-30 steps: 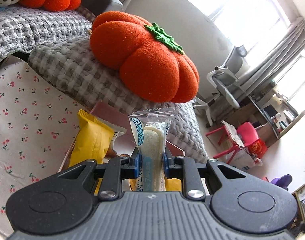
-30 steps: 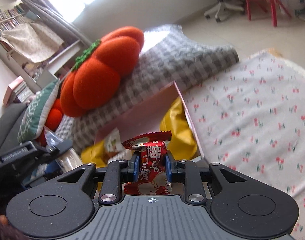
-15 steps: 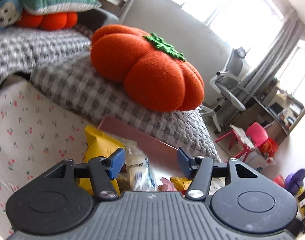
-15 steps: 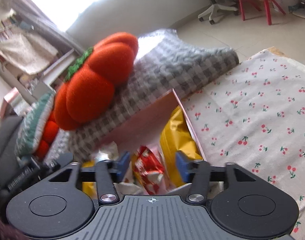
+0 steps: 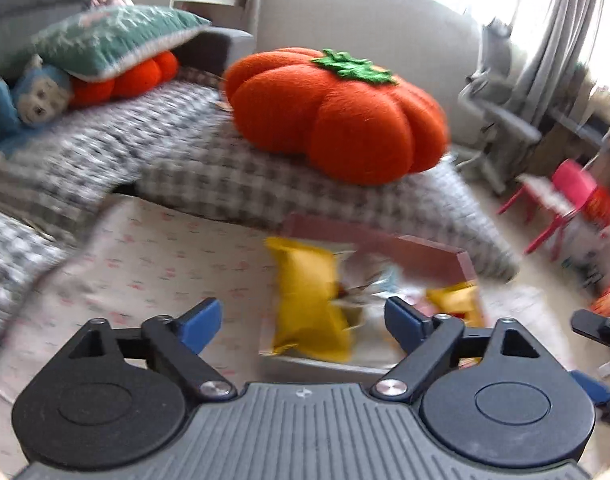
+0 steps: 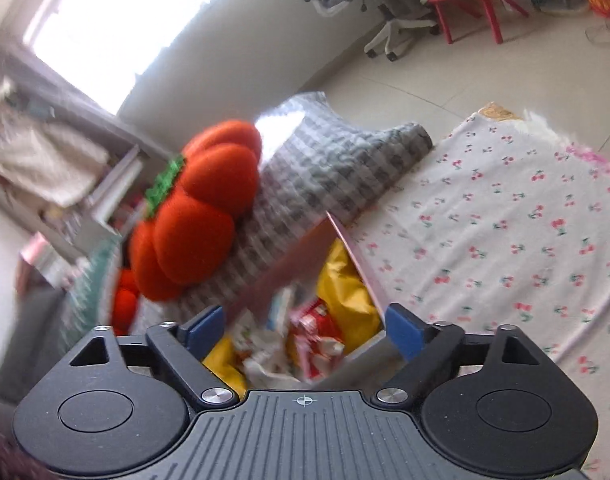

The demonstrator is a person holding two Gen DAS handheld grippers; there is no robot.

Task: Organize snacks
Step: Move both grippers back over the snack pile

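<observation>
- Left gripper point(image 5: 301, 322): jaws spread wide, just been opening, nothing between the blue pads; it hangs above the near edge of the pink box point(image 5: 421, 256).
- Right gripper point(image 6: 305, 326): jaws likewise spread, just been opening, empty, over the same box point(image 6: 301, 258).
- Snacks: yellow bag point(image 5: 309, 304) at the box's left end, red packet point(image 6: 319, 326) and pale wrappers lying loose inside; details blurred.
- Box rests on the cherry-print cloth point(image 6: 505, 240), against the grey checked cushion point(image 5: 233, 184).
- Orange pumpkin pillow point(image 5: 337, 116) sits on that cushion, beyond the box.
</observation>
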